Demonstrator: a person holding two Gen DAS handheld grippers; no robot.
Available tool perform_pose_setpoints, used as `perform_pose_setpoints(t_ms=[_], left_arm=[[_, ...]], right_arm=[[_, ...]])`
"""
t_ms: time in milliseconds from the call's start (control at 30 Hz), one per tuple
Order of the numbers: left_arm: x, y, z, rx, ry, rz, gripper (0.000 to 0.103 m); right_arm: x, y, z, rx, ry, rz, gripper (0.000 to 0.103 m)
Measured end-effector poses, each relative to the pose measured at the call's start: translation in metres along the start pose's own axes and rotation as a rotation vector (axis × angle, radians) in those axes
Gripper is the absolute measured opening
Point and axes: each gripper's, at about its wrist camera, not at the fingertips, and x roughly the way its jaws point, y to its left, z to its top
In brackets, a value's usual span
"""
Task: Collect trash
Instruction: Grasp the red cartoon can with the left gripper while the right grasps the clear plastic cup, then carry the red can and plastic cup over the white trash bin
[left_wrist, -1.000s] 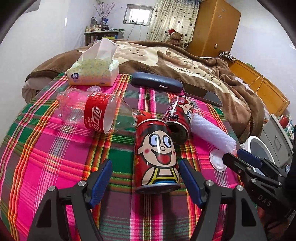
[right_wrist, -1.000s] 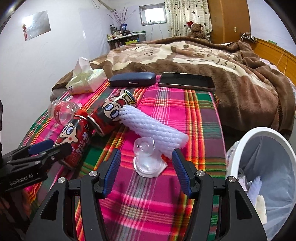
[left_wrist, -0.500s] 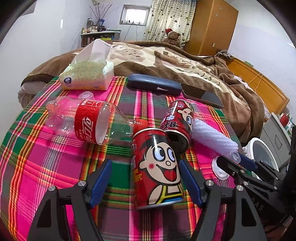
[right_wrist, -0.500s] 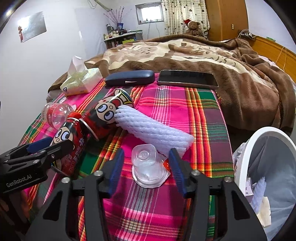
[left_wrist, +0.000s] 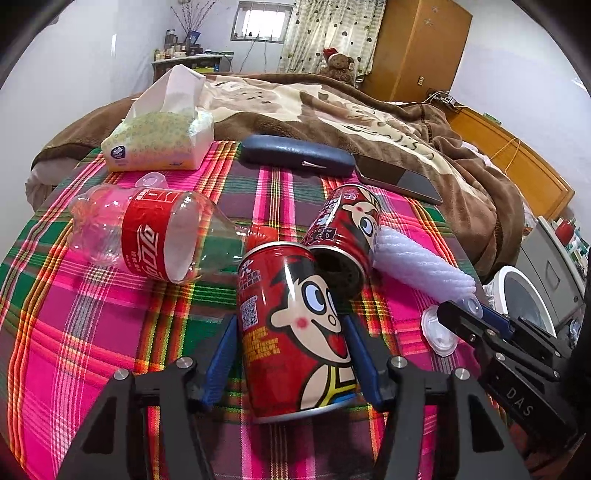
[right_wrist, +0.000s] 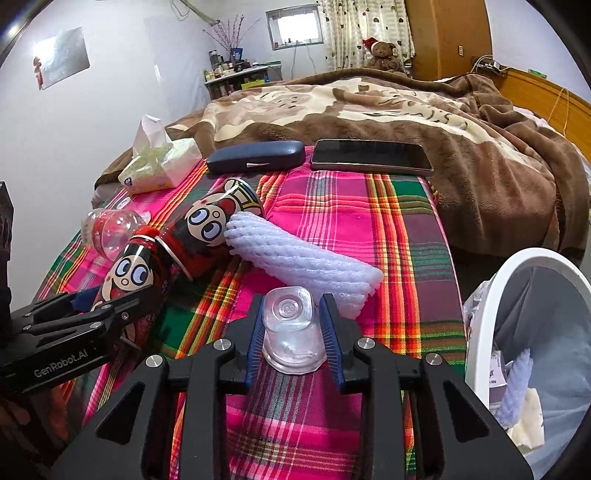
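**Both tools closing on trash, bin waiting at right**

Your left tool (left_wrist: 291, 354) has just been closing and its pads now sit against the sides of the near red can (left_wrist: 295, 332), which lies on the plaid cloth (left_wrist: 92, 332) with its base towards you; that lets the pads span its width. Your right tool (right_wrist: 293, 332) has likewise just been closing; it clamps the clear plastic cup (right_wrist: 291, 332), upside down on the cloth, by its side walls. A second red can (left_wrist: 343, 229), a white foam sleeve (right_wrist: 306, 258) and an empty cola bottle (left_wrist: 147, 232) lie just beyond, touching or nearly so. The white bin (right_wrist: 491, 295) stands off the cloth's right edge, likely the drop point. Tissue pack (left_wrist: 159, 144), glasses case (left_wrist: 295, 157) and phone (right_wrist: 369, 157) sit farther back; probably not trash.
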Motion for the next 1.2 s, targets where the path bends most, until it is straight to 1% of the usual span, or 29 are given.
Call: perform_pose_setpoints(t_ms=[133,367,733,867,1033,1100,1200], left_arm=[[-0.001,-0.003,-0.001,0.019,-0.001,0.009,0.058],[-0.005,-0.005,-0.004,0.012,-0.001,0.007,0.058],[-0.021,-0.013,-0.012,0.04,-0.02,0.006,0.055],[-0.018,-0.013,-0.018,0.04,0.005,0.004,0.055],[-0.011,-0.011,-0.018,0.022,0.036,-0.02,0.055],[-0.008,-0.01,-0.018,0.007,0.046,-0.004,0.055],[-0.004,-0.012,-0.019,0.016,0.058,0.008,0.056]], right_arm=[[0.0,0.0,0.0,-0.003,-0.002,0.005,0.03],[-0.002,0.001,-0.001,-0.005,-0.006,0.013,0.029],[-0.015,-0.001,-0.004,0.008,-0.028,0.022,0.029],[-0.019,-0.001,-0.006,0.009,-0.032,0.023,0.029],[-0.021,-0.003,-0.008,0.02,-0.032,0.028,0.029],[-0.022,-0.005,-0.007,0.026,-0.034,0.031,0.029],[-0.023,-0.007,-0.007,0.033,-0.035,0.034,0.029]])
